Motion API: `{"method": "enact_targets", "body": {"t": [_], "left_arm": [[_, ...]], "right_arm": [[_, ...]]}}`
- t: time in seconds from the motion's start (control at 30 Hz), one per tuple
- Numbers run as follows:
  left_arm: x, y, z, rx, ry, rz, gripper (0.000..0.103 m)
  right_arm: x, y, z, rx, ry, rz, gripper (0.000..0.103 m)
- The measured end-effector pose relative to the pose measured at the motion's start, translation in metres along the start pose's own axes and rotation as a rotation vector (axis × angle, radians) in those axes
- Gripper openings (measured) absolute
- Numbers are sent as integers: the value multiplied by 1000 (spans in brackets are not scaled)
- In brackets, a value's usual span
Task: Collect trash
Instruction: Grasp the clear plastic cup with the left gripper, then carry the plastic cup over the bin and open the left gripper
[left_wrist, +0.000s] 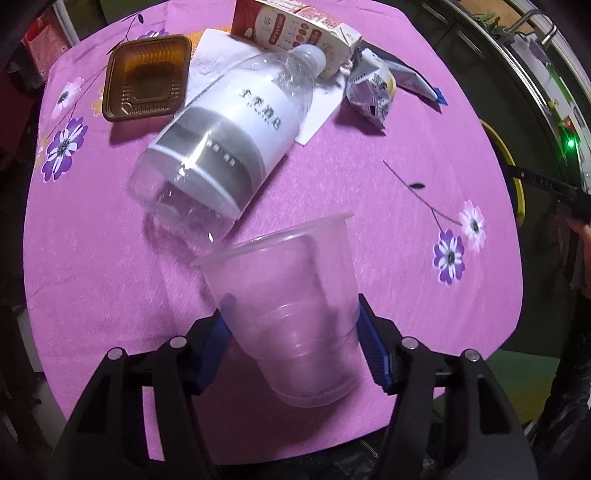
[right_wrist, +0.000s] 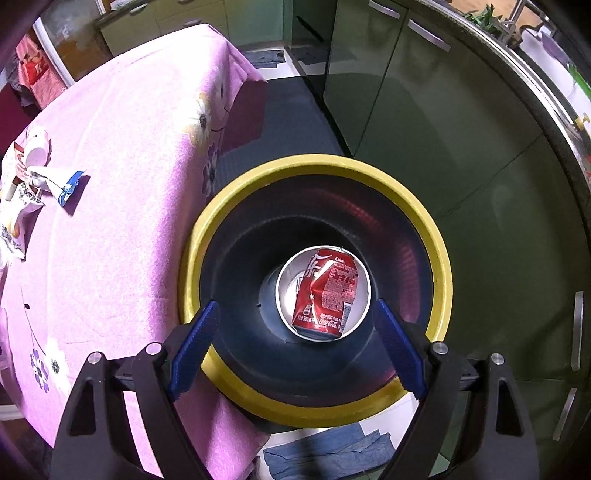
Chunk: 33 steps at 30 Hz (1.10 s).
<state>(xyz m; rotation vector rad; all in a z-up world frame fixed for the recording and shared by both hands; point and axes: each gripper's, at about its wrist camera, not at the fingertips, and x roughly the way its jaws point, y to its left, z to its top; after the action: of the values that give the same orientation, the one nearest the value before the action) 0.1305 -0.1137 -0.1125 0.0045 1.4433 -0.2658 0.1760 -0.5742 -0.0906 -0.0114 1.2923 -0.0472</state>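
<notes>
A pink flowered desk (left_wrist: 369, 206) carries the trash. The left claw (left_wrist: 291, 343) grips one clear plastic cup (left_wrist: 291, 314) between its pads; at eleven o'clock beyond lie one bottle (left_wrist: 229, 140), one brown tray (left_wrist: 146, 77), one carton (left_wrist: 295, 26). Only the right view shows the yellow-rimmed bin (right_wrist: 439, 266) — one crushed red can (right_wrist: 327, 291) at twelve o'clock below the wide-open, empty right claw (right_wrist: 295, 350).

You see pink floral tablecloth (left_wrist: 332, 177) as landmark; green cabinets (right_wrist: 424, 122) beyond its right edge; blue cloth (right_wrist: 332, 450) on floor below its hanging corner.
</notes>
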Motion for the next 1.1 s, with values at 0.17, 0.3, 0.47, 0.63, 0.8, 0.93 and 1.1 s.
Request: {"method": "enact_targets", "body": {"t": [0.17,0.3,0.47,0.63,0.8,0.93,1.1], "left_arm": [[-9,1,-11,37,-14,-3,60],[-28,-13,-17,103,-57,-11,60],[-50,-56,-7,249,-108,-50,60],[-57,-143,23,460,-154,-114,60],[-39,-239,66,620,-170,-184,60],[11,-308,110,667,-109,-195,61],[80,-359,153,673,-30,-131,61]], "right_arm": [[-1,-5,-2,17,-3,0,84],[-5,-5,-2,19,-8,-3,84],[-25,-15,-6,37,-39,-10,84],[-54,-41,-27,76,-88,-34,84],[-70,-79,-57,144,-107,-42,84],[-74,-105,-81,193,-100,-45,84],[-71,-129,-102,230,-75,-42,84]]}}
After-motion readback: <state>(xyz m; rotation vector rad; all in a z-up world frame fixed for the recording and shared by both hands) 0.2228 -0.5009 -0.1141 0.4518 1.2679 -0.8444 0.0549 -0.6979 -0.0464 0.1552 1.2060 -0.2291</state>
